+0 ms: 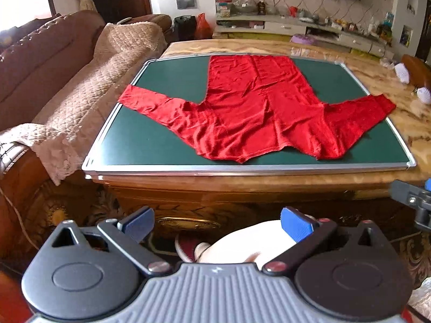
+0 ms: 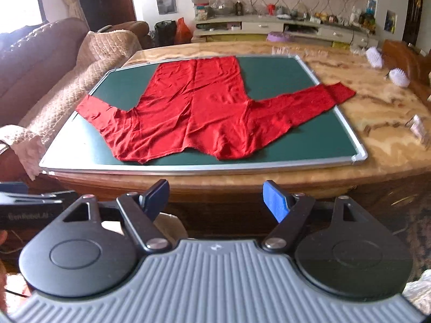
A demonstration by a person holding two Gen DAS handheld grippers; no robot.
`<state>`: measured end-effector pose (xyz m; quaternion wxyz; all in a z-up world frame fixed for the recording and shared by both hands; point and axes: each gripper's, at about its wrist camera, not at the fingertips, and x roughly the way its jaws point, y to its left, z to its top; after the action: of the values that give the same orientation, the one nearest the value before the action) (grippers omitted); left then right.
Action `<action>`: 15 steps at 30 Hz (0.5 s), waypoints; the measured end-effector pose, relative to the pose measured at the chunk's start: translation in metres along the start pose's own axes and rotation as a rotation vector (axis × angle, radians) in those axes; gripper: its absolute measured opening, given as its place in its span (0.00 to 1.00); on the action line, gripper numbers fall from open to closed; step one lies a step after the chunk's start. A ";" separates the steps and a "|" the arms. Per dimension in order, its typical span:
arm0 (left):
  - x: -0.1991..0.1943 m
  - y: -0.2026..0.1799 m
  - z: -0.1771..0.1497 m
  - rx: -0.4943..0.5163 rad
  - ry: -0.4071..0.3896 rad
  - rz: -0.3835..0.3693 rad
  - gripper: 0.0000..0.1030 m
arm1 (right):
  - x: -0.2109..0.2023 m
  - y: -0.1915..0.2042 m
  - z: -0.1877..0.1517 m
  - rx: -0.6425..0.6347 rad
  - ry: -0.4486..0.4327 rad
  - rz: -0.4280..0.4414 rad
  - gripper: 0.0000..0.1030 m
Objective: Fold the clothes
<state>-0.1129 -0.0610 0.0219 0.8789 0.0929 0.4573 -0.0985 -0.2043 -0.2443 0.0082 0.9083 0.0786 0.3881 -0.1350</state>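
Observation:
A red long-sleeved top point(image 1: 250, 107) point(image 2: 199, 107) lies flat on a green board point(image 1: 167, 78) point(image 2: 274, 72) that rests on a marble-topped table point(image 1: 363, 62) point(image 2: 371, 102). Its neckline faces the near edge and both sleeves spread out sideways; the cuffs reach past the board's edges. My left gripper point(image 1: 217, 222) hangs open below and in front of the table's near edge, nothing between its blue pads. My right gripper point(image 2: 216, 197) is also open and empty, just short of the near edge. Neither touches the cloth.
A brown sofa point(image 1: 40, 62) with a beige quilted cover point(image 1: 89, 91) stands close on the left. Two white brushes point(image 2: 388, 67) lie on the table at the right. A cluttered TV shelf point(image 1: 296, 24) runs along the back wall. A foot in a slipper point(image 1: 194, 247) shows below the left gripper.

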 end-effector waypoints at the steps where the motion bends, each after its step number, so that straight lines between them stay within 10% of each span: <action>1: -0.002 0.001 0.001 0.003 0.009 0.015 1.00 | -0.003 0.003 0.001 -0.020 0.000 -0.022 0.82; 7: -0.018 0.007 0.001 -0.004 -0.011 0.020 1.00 | -0.011 0.021 0.001 -0.183 0.020 -0.142 0.82; 15: -0.040 0.003 0.000 -0.006 -0.035 -0.024 1.00 | -0.028 0.018 0.007 -0.150 0.024 -0.049 0.82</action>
<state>-0.1344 -0.0549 0.0548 0.8857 0.0831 0.4434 -0.1095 -0.2131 -0.2235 0.0339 0.9035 0.0025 0.4095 -0.1266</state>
